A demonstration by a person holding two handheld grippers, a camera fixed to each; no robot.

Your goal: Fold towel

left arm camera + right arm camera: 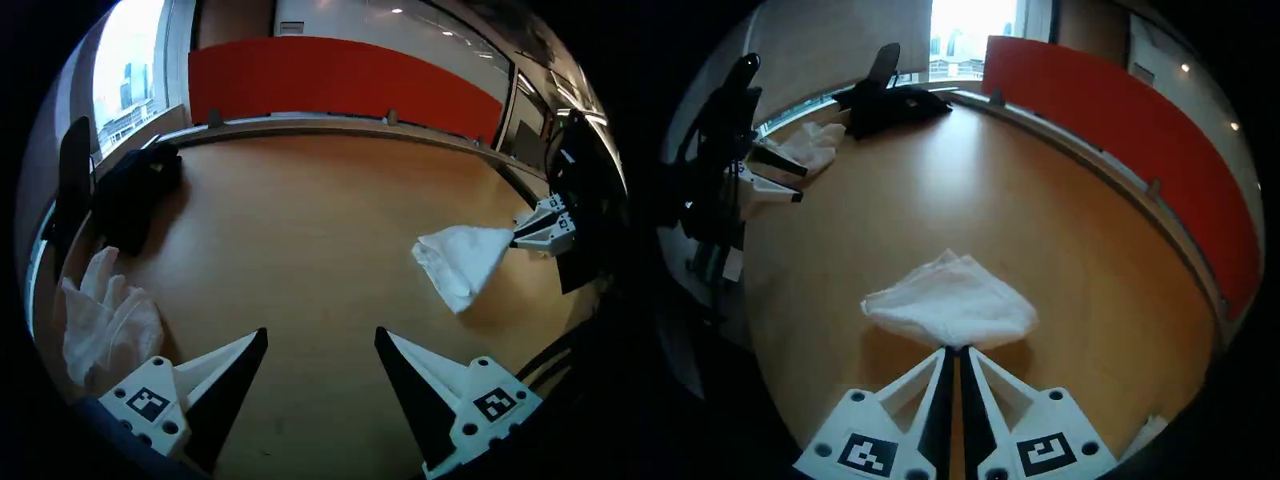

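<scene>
A white towel (952, 308), folded into a small bundle, lies on the wooden table (960, 208). My right gripper (956, 352) is shut on its near corner. In the left gripper view the same towel (460, 260) lies at the right, and the right gripper (514, 234) pinches its corner from the table's right edge. My left gripper (320, 334) stands wide open low over bare wood, nothing between its fingers, well to the left of the towel. In the right gripper view the left gripper (800, 182) is at the far left, open.
A heap of white cloths (108, 320) lies at the table's left edge, with a black bag (132, 192) behind it. An orange partition (344, 80) runs along the far edge. A dark chair (884, 60) stands by the window.
</scene>
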